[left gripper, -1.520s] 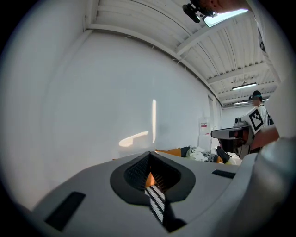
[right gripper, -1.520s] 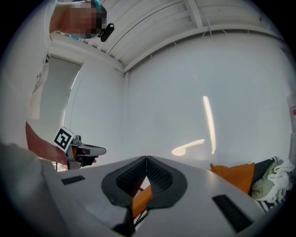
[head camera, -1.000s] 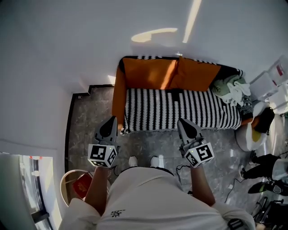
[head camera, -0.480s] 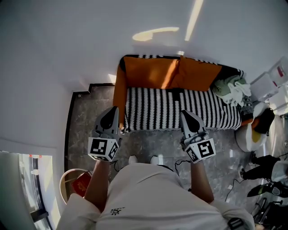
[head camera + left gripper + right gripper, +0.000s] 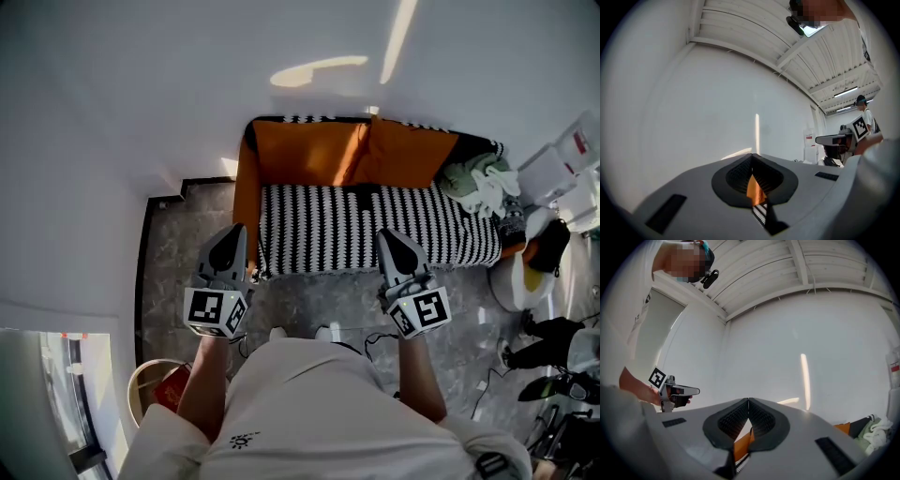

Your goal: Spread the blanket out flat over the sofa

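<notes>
A black-and-white striped blanket point(image 5: 375, 220) lies over the seat of the orange sofa point(image 5: 314, 150), and a striped edge also shows along the top of the backrest. I stand in front of the sofa. My left gripper point(image 5: 232, 232) hangs near the sofa's front left corner, shut and holding nothing. At the blanket's front edge, right of middle, my right gripper point(image 5: 387, 234) is shut and empty too. In the left gripper view the shut jaws point(image 5: 751, 161) leave a sliver of orange and stripes point(image 5: 760, 213). The right gripper view shows its shut jaws point(image 5: 748, 404) and the left gripper point(image 5: 675, 392).
A heap of green and white clothes point(image 5: 478, 183) sits on the sofa's right end. A round white stool point(image 5: 514, 281) and a black bag point(image 5: 551, 246) stand to the right. A basket point(image 5: 155, 384) is at my lower left. White walls surround the sofa.
Both grippers have edged a little up and toward the sofa's front edge. The blanket has not moved.
</notes>
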A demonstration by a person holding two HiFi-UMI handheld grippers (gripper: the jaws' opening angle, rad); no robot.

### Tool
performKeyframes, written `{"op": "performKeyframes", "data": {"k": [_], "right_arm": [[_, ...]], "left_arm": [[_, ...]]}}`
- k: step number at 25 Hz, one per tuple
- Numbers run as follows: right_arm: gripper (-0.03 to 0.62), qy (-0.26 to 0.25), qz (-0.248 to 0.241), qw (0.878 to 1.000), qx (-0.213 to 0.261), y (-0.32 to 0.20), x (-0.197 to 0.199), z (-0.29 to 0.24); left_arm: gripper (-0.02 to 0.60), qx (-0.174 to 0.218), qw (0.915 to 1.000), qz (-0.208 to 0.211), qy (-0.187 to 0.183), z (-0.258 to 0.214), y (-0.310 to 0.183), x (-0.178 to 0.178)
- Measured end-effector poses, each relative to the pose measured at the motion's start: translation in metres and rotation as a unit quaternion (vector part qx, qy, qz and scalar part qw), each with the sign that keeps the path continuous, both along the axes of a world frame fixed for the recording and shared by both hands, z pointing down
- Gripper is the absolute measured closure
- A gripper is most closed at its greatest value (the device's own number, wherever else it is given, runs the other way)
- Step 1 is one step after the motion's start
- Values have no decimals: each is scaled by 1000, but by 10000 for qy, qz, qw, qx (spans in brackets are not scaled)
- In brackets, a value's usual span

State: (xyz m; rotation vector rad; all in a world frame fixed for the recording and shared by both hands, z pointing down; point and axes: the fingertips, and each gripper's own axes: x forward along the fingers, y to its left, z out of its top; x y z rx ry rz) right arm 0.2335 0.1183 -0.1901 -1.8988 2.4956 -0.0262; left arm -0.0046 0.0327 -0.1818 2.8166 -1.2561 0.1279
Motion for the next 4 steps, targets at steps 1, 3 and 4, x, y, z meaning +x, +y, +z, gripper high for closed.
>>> {"op": "performKeyframes", "data": {"k": [1, 3, 4], "right_arm": [[569, 7, 23, 10000, 0, 0, 1, 0], [569, 20, 64, 10000, 4, -2, 1, -2], [569, 25, 83, 10000, 6, -3, 2, -2]], "left_arm": [[563, 1, 10000, 12, 8, 0, -1, 0], [563, 12, 10000, 38, 24, -1, -4, 0], [563, 18, 10000, 50, 32, -2, -5, -1]]}}
